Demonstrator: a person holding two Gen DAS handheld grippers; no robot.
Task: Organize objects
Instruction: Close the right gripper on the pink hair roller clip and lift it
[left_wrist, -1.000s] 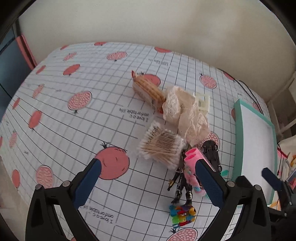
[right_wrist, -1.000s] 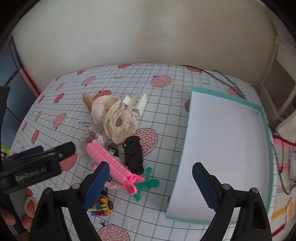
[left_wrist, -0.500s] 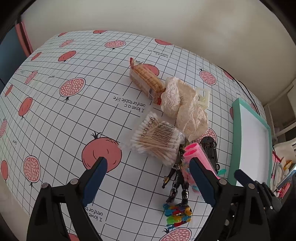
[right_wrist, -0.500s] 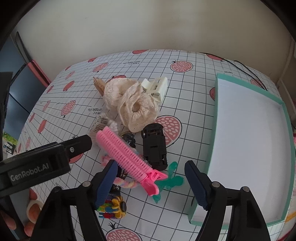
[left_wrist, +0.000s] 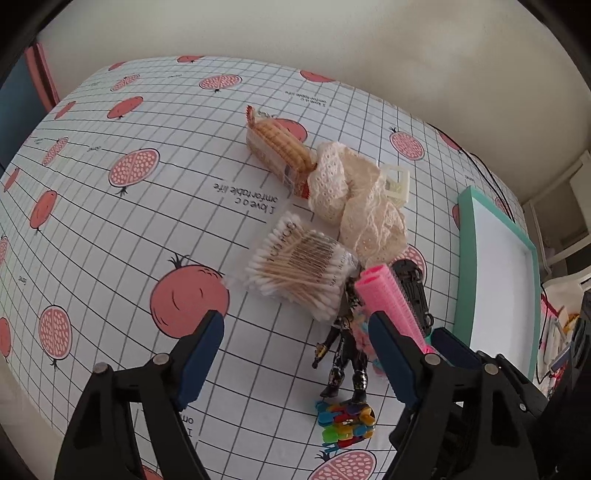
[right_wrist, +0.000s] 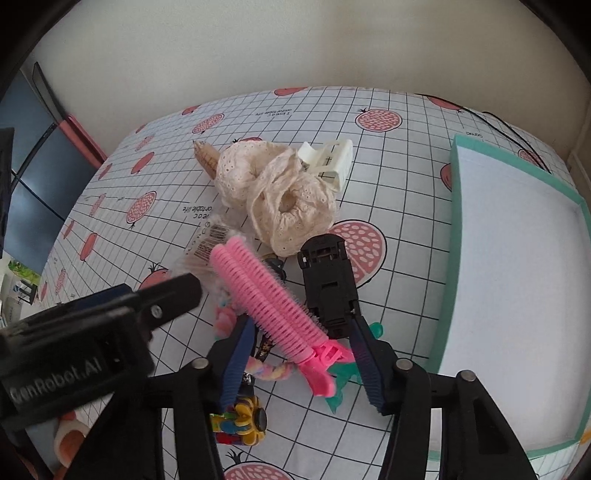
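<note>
Left gripper (left_wrist: 295, 336): jaws spread wide, nothing between them, hanging above the table and angled down. Right gripper (right_wrist: 301, 336): jaws parted, narrower than the left, low and pitched down. Left gripper's body sits just to the left of the right one, close alongside.

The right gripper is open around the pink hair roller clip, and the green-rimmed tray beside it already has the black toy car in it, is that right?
Not quite. The right gripper is open around the pink hair roller clip, but the green-rimmed tray holds nothing visible. The right wrist view shows the black toy car on the tablecloth, outside the tray.
</note>
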